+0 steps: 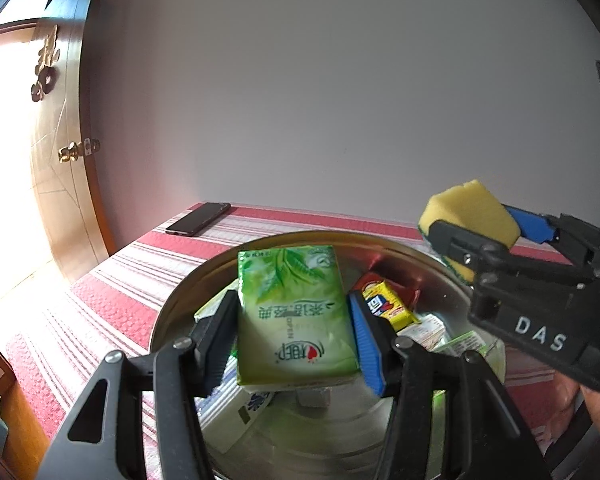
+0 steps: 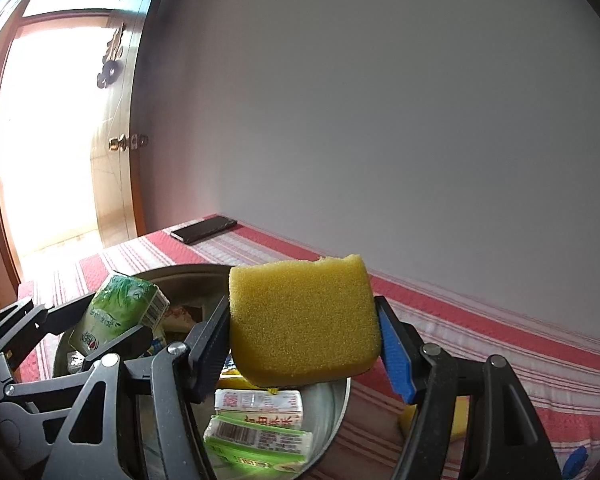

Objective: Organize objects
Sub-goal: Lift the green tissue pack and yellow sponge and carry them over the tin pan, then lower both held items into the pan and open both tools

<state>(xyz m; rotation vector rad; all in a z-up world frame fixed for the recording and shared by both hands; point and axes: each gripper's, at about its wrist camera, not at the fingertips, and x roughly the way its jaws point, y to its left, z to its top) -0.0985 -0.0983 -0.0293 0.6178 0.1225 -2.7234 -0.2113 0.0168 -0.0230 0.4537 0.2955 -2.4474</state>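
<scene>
While both claws are loaded over the round metal basin (image 1: 188,292), the handling of each item can be judged. The left claw (image 1: 294,328) is clamped on a green tissue pack (image 1: 296,312), held above the basin's contents; the pack looks light, soft and slick-wrapped, so it is best gripped across its long sides, as is done now, since a harder squeeze would only crumple it. The right claw (image 2: 304,336) is clamped on a yellow sponge (image 2: 304,320), carried over the basin's near rim; the sponge is seen to be light and springy, and it would probably be dented rather than harmed by pressure.

Small cartons (image 2: 256,404) and a yellow snack packet (image 1: 388,304) are already lying in the basin, so little bare floor is left there. The basin is set on a red striped tabletop (image 1: 112,280), bounded by a wall behind. A phone (image 1: 198,219) is lying near the far corner, well apart from the basin. Open tabletop is left on both sides of the basin.
</scene>
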